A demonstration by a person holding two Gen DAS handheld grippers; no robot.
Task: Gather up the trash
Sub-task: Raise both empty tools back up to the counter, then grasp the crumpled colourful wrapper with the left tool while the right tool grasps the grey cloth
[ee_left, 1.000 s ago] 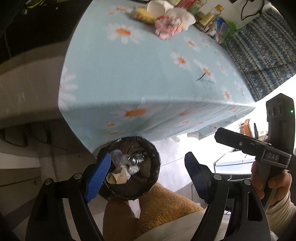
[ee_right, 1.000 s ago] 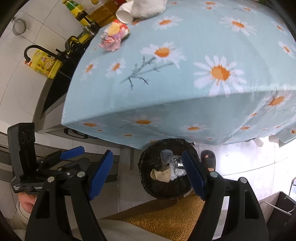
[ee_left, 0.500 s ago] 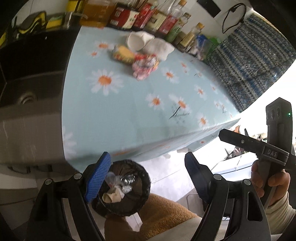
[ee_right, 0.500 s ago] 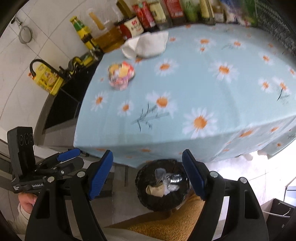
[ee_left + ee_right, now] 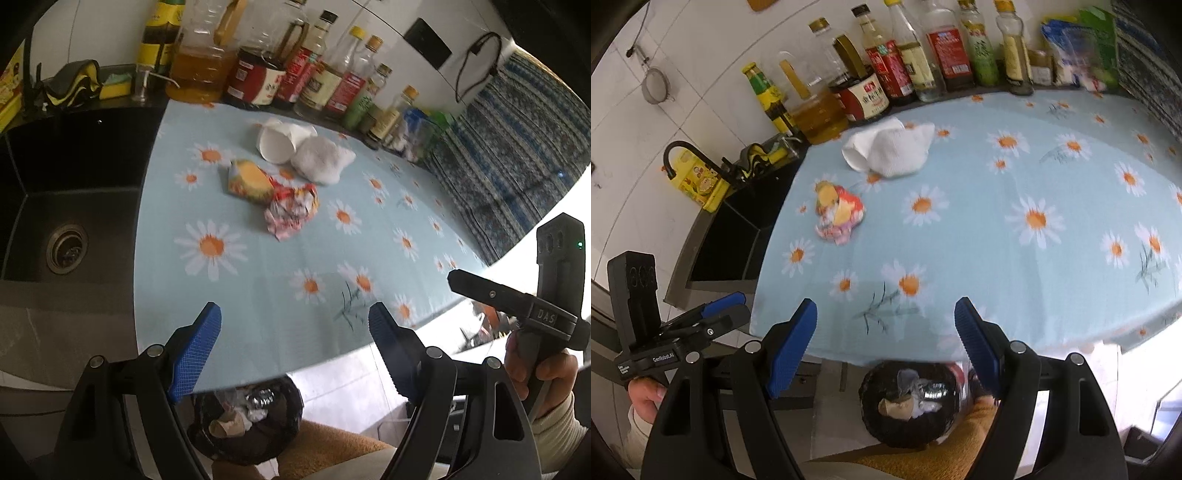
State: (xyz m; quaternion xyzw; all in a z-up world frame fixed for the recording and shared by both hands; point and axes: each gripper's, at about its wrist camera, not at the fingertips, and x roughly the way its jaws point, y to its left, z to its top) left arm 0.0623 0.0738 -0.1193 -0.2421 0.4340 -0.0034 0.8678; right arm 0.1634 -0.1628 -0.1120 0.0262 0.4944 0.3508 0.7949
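Both claws are hanging wide and empty over the near edge of the tabletop point(image 5: 1052, 177): the left claw point(image 5: 295, 343) and the right claw point(image 5: 886, 332). Some trash is already lying in the black bin point(image 5: 912, 402) on the floor below. Four pieces are waiting near the bottles: a crumpled wrapper point(image 5: 291, 214), a yellow packet point(image 5: 249, 181), a paper cup point(image 5: 277, 144) and a white wad point(image 5: 321, 162).

Even, fairly bright daylight falls on the daisy tablecloth point(image 5: 258, 288); beyond its near right corner the floor is blown out white. Fisheye bending darkens the frame corners. Slight motion blur, probably, softens the cloth's pattern.
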